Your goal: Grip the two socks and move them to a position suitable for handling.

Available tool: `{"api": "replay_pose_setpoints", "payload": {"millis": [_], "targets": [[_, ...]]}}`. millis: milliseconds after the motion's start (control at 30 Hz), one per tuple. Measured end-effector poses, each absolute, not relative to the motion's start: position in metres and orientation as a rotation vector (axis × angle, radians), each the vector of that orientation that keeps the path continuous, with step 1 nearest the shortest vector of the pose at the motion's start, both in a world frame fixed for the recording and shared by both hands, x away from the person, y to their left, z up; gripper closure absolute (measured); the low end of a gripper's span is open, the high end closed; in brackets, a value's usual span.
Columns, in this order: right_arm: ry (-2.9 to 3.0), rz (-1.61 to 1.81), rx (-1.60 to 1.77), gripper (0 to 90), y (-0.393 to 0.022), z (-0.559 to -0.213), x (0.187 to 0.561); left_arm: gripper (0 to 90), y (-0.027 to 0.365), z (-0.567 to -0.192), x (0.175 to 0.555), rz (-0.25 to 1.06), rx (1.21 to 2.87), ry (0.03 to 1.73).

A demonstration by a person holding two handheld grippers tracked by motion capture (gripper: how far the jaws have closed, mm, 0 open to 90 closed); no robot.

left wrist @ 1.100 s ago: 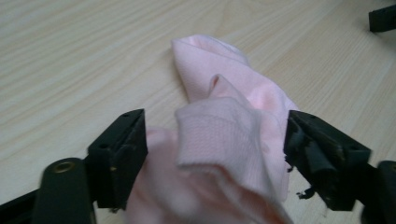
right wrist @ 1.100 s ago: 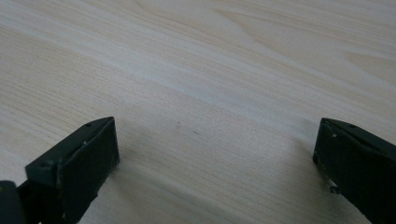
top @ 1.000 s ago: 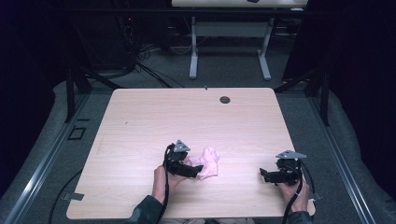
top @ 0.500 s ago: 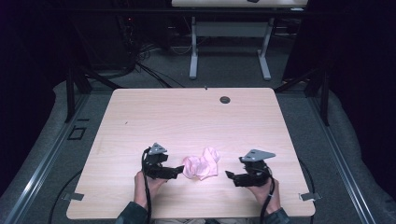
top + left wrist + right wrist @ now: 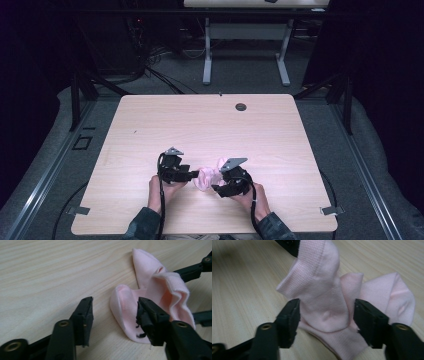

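A crumpled pink sock [image 5: 206, 178] lies on the wooden table [image 5: 200, 125] near its front edge, one fold standing up. My left gripper [image 5: 194, 174] comes at it from the left. In the left gripper view the jaws [image 5: 115, 302] have just been closing; the sock's rounded edge [image 5: 125, 307] lies between them, with the left pad still apart from it. My right gripper [image 5: 216, 183] reaches in from the right. Its jaws [image 5: 327, 303] have just been closing and stand on either side of the raised fold [image 5: 322, 290], not clamped on it.
A dark round grommet [image 5: 241, 106] sits near the table's far edge. Beyond the table stands a second table on white legs [image 5: 207, 55], among cables on the floor. Metal rails [image 5: 45, 180] run along the floor on both sides.
My right gripper has travelled left from the table's right side to the sock. My left gripper drew back left, then returned to the sock's edge. Both pairs of jaws are narrower.
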State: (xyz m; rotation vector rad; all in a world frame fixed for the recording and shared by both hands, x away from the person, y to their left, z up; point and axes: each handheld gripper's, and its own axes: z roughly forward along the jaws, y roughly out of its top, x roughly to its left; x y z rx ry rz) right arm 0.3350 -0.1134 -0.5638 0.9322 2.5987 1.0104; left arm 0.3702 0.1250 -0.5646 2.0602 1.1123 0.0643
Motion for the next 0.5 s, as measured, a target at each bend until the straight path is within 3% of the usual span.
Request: {"api": "replay_pose_setpoints", "payload": {"millis": [300,500], "targets": [[2.6,1.024,0.94,82.7,-0.117,-0.567,0.337,86.8,0.116,-0.571,0.37,0.067,2.11,1.083],[2.57,1.083,0.941,85.9,-0.124,-0.56,0.332,89.0,0.12,-0.564,0.363,0.109,2.079,1.07]]}}
